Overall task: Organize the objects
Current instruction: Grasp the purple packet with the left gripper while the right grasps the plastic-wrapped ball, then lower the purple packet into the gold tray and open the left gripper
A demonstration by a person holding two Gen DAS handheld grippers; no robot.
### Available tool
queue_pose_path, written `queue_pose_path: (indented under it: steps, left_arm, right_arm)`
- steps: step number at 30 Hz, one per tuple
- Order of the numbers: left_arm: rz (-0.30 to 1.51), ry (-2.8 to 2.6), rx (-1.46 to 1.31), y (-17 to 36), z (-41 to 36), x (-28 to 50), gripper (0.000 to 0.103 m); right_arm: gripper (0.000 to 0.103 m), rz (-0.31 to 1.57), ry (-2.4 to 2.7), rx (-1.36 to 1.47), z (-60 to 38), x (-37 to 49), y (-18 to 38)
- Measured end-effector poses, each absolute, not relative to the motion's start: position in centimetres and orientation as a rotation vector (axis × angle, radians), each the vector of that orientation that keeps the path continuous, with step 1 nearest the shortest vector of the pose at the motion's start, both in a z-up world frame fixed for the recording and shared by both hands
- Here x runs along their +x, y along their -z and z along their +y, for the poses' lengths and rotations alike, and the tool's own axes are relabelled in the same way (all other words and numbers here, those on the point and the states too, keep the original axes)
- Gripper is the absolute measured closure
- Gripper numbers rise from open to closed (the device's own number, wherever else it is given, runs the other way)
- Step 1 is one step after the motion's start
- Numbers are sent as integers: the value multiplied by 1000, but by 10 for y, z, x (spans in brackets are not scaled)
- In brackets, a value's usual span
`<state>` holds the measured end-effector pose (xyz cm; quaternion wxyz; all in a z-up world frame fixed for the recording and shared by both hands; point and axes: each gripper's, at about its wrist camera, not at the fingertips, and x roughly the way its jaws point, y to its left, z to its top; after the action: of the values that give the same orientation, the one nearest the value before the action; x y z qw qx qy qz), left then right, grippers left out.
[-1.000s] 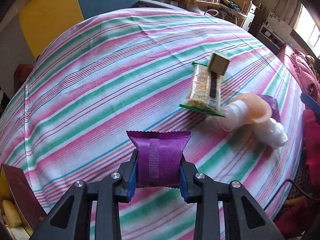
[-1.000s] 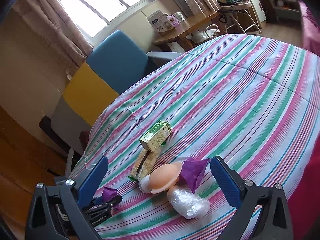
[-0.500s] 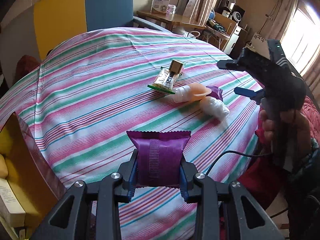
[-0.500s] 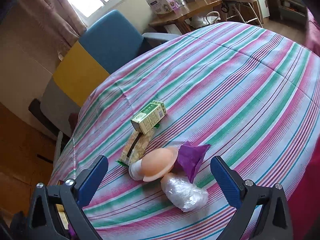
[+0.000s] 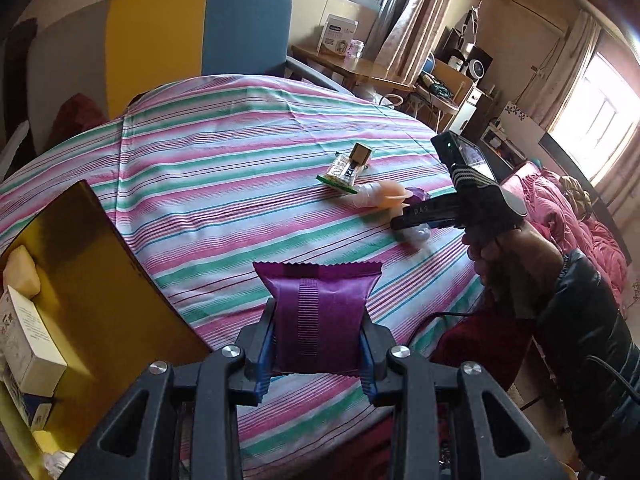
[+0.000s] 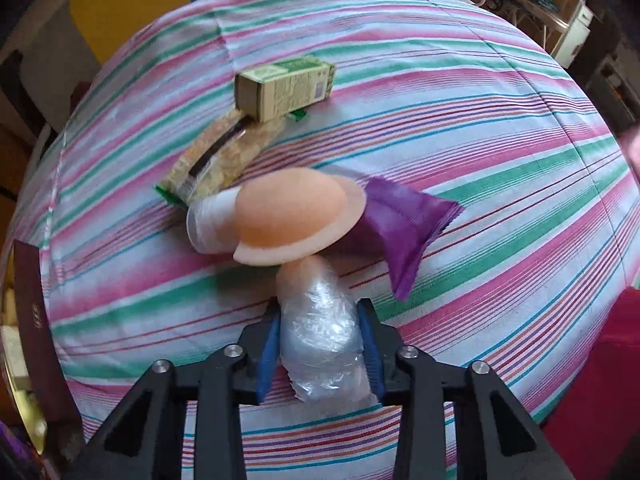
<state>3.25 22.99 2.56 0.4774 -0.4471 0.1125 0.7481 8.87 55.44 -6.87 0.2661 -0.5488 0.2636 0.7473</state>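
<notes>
My left gripper (image 5: 318,346) is shut on a purple snack packet (image 5: 318,312) and holds it upright above the near edge of the striped tablecloth (image 5: 224,184). My right gripper (image 6: 320,340) points steeply down at the table. Its jaws are closing, and the blue pads (image 6: 269,340) touch both sides of a clear plastic-wrapped bundle (image 6: 320,328). Just beyond the bundle lie a peach silicone cup (image 6: 292,216), a second purple packet (image 6: 400,224), a cereal bar (image 6: 224,152) and a small green carton (image 6: 284,88).
An open box with a gold lining (image 5: 88,280) stands at the table's left edge, with a white carton (image 5: 28,340) and other items inside. A blue and yellow chair (image 5: 200,32) is behind the table. A person's hand and dark sleeve (image 5: 560,300) hold the right gripper.
The left gripper rose and drew back with the purple packet, bringing the gold-lined box into view. The right gripper dropped onto the plastic-wrapped bundle and its wide jaws closed around it.
</notes>
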Motion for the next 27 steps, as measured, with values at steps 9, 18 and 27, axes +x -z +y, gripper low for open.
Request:
queue_pose_path:
  steps: [9,18,27]
  left_arm:
    - [78,-1985,-1149,-27,145,-1,69]
    - [-159,-2263,-1271,-18,20,-37,69]
    - [-231,-2251,-1342,-1,-1,-47,69]
  right_arm:
    - [65,584,-2121,-1556,529,81,73]
    - [65,488,-2163,-1586,518,81,76]
    - [65,481,-2182,-1593,529,86,78]
